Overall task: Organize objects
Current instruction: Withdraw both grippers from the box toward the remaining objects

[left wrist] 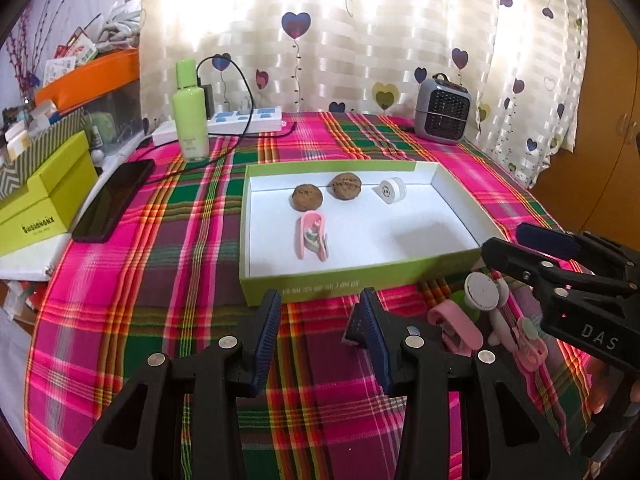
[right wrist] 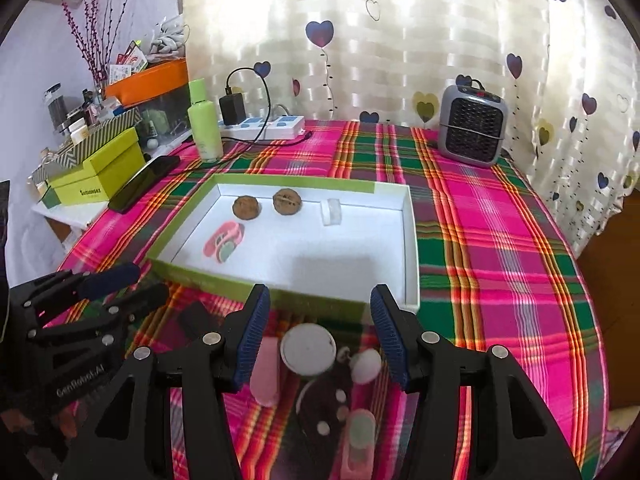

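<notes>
From the left wrist, the left gripper [left wrist: 318, 316] hangs with fingers spread and empty over the plaid surface [left wrist: 160, 300] just before the tray [left wrist: 360, 276], which holds two walnuts [left wrist: 307, 197], a white spool [left wrist: 392, 191] and a pink clip [left wrist: 313, 239]; the right gripper [left wrist: 516, 248] enters at right above a pile of pink and white things [left wrist: 480, 312]. From the right wrist, the right gripper [right wrist: 318, 328] has its fingers spread around a white disc [right wrist: 308, 350] in that pile, not touching it, just before the tray [right wrist: 412, 240], with the left gripper [right wrist: 136, 284] at left, its fingers close together.
</notes>
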`<state>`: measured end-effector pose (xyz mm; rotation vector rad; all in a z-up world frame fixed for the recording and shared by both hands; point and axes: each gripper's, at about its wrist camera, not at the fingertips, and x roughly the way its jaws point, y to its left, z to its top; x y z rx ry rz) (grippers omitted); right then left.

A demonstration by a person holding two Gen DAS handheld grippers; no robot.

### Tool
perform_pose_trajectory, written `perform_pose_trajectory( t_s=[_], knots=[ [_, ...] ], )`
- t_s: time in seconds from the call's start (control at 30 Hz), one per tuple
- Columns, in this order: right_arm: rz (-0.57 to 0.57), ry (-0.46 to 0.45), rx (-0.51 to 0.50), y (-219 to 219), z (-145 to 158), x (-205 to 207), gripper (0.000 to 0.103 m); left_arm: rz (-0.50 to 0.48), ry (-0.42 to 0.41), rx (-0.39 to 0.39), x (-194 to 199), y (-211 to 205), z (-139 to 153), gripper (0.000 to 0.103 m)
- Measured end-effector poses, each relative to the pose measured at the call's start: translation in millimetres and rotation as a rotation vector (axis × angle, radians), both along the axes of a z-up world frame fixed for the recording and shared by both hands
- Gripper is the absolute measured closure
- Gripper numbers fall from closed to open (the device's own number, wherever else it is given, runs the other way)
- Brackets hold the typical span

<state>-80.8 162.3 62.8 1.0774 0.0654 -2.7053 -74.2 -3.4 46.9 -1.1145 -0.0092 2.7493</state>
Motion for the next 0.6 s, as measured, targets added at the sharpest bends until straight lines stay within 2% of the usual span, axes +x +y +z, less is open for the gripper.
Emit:
perform_pose_trajectory(
  t_s=[0.23,0.3,0.6],
  knots=[
    [-0.026,0.002,-0.019,16.0,-6.3,14.6,0.050,-0.067,0.001,0.031,5.4,0.9,-4.7,0.063],
    [-0.036,-0.003,-0.021,19.8,-8.6,15.7,0.050,-0.087,-0.003,0.040,5.3,3.0,-5.3,0.058],
    [-0.068,-0.002,-0.007,33.1,-16.9,27.6,0.050,-0.129,-0.040,0.031,-0.9,18.9,-11.7,0.056]
  ],
)
